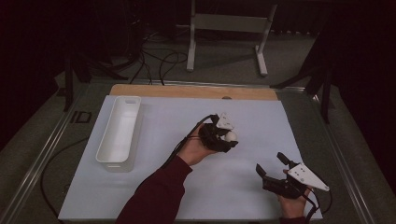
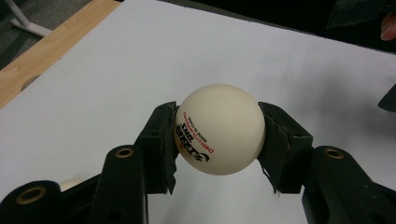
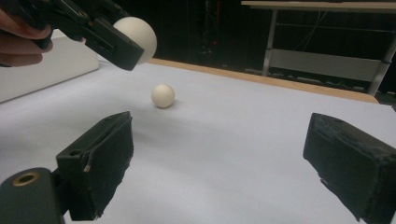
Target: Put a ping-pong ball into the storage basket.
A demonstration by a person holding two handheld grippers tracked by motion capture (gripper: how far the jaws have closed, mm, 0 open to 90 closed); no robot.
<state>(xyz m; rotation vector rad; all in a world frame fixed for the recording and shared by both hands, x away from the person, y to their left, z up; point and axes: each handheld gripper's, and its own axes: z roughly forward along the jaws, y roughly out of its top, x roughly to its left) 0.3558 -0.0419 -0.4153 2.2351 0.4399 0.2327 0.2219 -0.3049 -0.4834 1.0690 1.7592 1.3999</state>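
High view: the left gripper [image 1: 227,138] is held above the middle of the white table sheet [image 1: 163,121], its jaws clamped on a white ball [image 1: 230,136]. A hand in a dark red sleeve [image 1: 156,193] carries it. The right gripper [image 1: 272,164] sits near the sheet's lower right corner, jaws spread apart with nothing between them; a grey three-cornered plate rides on top. A long white tray [image 1: 119,128], rectangular with rounded corners and smooth walls, lies on the sheet's left side, well apart from both grippers. A strip of bare wood [image 1: 187,91] runs along the far table edge.

Left gripper view: the ball [image 2: 218,128] is a smooth, matte, off-white sphere with red and black print on its left face. Black pads [image 2: 161,140] with worn, ragged edges press it from both sides. The ball is clear of the sheet below.

Right gripper view: the right gripper [image 3: 219,163] shows two blocky black pads with rough, chipped faces, set wide apart over the sheet. The left gripper [image 3: 119,44] appears at the upper left, holding its ball [image 3: 140,35] above the sheet. A second ball [image 3: 163,95], plain and off-white, rests on the sheet beyond, near the wooden edge.
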